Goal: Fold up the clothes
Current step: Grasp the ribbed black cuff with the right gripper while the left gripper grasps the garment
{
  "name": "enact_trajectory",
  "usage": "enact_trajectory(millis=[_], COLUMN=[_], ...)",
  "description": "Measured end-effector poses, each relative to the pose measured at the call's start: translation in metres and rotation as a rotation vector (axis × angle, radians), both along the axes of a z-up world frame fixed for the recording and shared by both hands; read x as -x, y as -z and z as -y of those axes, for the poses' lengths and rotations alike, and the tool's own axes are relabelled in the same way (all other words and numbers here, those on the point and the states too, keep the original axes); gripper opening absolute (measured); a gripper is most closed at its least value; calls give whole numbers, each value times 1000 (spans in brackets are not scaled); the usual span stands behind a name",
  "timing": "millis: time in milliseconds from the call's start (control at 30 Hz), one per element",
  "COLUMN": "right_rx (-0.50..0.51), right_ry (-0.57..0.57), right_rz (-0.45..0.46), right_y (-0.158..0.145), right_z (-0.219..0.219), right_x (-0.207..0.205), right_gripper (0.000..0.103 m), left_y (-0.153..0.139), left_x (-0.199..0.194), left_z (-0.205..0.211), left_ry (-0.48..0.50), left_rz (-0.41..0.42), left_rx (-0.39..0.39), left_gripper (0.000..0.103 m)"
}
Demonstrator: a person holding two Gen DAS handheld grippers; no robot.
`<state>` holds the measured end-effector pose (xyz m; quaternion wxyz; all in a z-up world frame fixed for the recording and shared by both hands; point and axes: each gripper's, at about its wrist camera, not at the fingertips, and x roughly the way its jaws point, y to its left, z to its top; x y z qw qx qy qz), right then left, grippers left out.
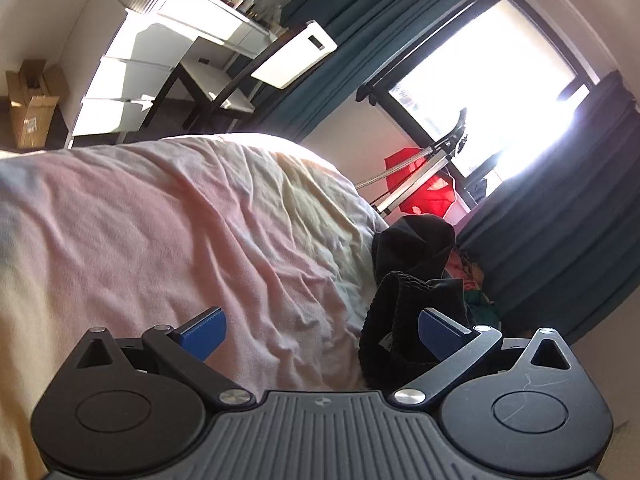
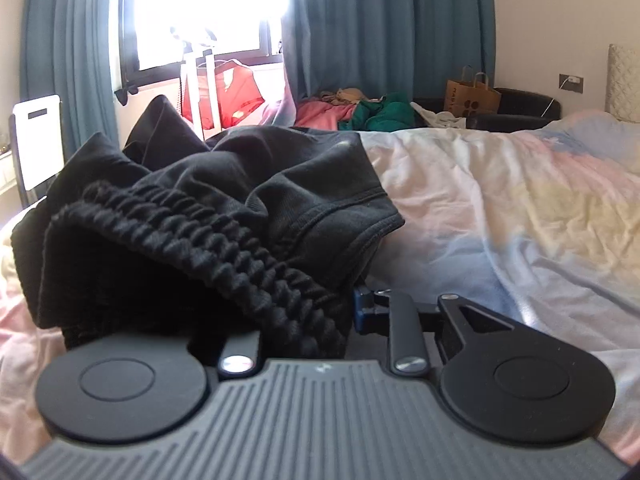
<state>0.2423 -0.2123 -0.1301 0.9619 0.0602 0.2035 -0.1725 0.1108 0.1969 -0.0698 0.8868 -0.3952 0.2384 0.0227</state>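
Your right gripper [image 2: 320, 312] clamps the black garment's [image 2: 224, 216] ribbed waistband; your left gripper [image 1: 320, 332] gapes, its right pad touching that cloth. Beyond spreads a rumpled pastel bedspread [image 1: 168, 216], teal curtains [image 2: 360, 32] and a bright window [image 1: 492, 80].

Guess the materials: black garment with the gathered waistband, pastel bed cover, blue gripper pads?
Black garment with the gathered waistband: matte knit, probably cotton fleece; the elastic puckers, hems show stitching.
Pastel bed cover: thin woven cotton by the look, fine creases, no sheen.
Blue gripper pads: textured rubber or plastic, faint ribbing; can't tell which.
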Motion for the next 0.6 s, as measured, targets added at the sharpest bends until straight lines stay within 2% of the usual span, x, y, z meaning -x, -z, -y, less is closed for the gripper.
enact_trajectory(millis=[200,367,600], right_rx=[56,84,23], right_ry=[16,-70,-192], right_rz=[116,163,57], right_y=[-35,-65,-76], right_z=[18,31,52], right_x=[54,111,179], right_gripper=[17,15,15], left_y=[-4,-12,-15], left_x=[8,17,27], left_z=[-5,8,29], left_ry=[-23,16,124], left_rz=[9,11,-13], left_rx=[-2,-14,-19], left_gripper=[103,103,103])
